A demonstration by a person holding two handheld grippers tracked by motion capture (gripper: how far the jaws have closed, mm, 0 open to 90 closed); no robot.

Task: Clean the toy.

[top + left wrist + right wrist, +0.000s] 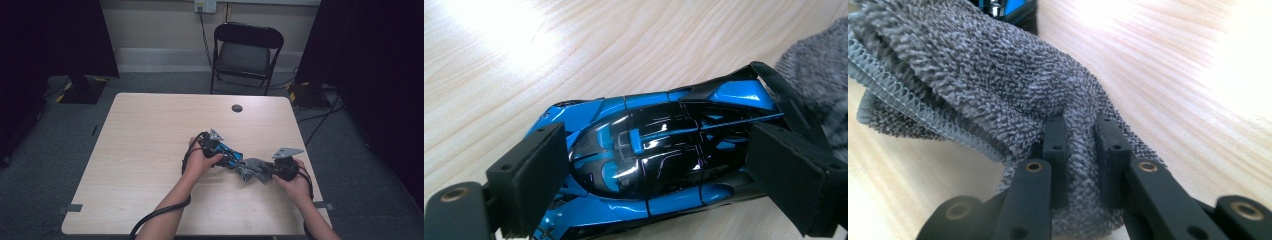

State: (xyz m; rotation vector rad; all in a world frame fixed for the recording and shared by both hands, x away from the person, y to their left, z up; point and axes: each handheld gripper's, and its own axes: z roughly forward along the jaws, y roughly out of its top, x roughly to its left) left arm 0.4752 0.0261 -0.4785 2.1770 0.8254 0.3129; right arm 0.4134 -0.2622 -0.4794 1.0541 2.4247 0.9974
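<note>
- The left hand-held gripper sits low in the left gripper view with its two padded jaws set against the flanks of a blue and black toy car, one pad at lower left and the other at lower right; the pads meet the car's body, so it grips the car.
- In the high view that left hand-held gripper lies just right of the frame's centre, held by the person's left hand.
- The toy car rests on the pale wooden surface, its roof facing the camera in the left gripper view, its rear wing toward the upper right of that frame.
- The right hand-held gripper is closed on a fold of a grey knitted cloth; the fold is pinched between the two black jaws at bottom centre of the right gripper view.
- In the high view the right hand-held gripper sits right of centre, in the person's right hand, with the cloth bunched between the two grippers, touching the car's rear end.
- A stitched hem of the cloth runs along the left of the right gripper view.
- A black folding chair stands beyond the surface, at upper centre.
</note>
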